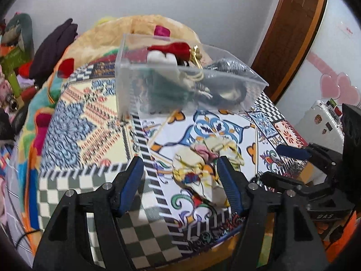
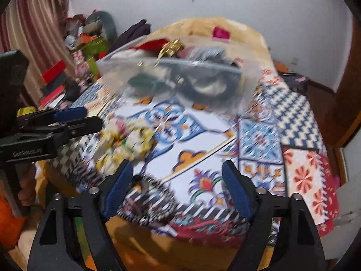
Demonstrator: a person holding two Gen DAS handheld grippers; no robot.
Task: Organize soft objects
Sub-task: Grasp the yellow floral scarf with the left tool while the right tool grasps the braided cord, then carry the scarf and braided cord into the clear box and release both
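A clear plastic box (image 1: 144, 90) stands on the patterned bed cover and holds several soft things: red cloth, white cloth, green fabric, a grey striped piece. It also shows in the right wrist view (image 2: 243, 85). A crumpled floral cloth (image 1: 203, 167) lies on the cover in front of the box; it is blurred in the right wrist view (image 2: 126, 140). My left gripper (image 1: 180, 169) is open just above the cloth, its right finger beside it. My right gripper (image 2: 178, 174) is open and empty over the cover. It appears at the right edge of the left view (image 1: 293, 152).
The patterned cover (image 1: 85, 135) spreads over a bed with a yellow blanket (image 2: 203, 29) behind the box. Clutter of boxes and clothes (image 2: 85, 49) sits at the left. A wooden door (image 1: 291, 33) and a white suitcase (image 1: 325, 122) are at the right.
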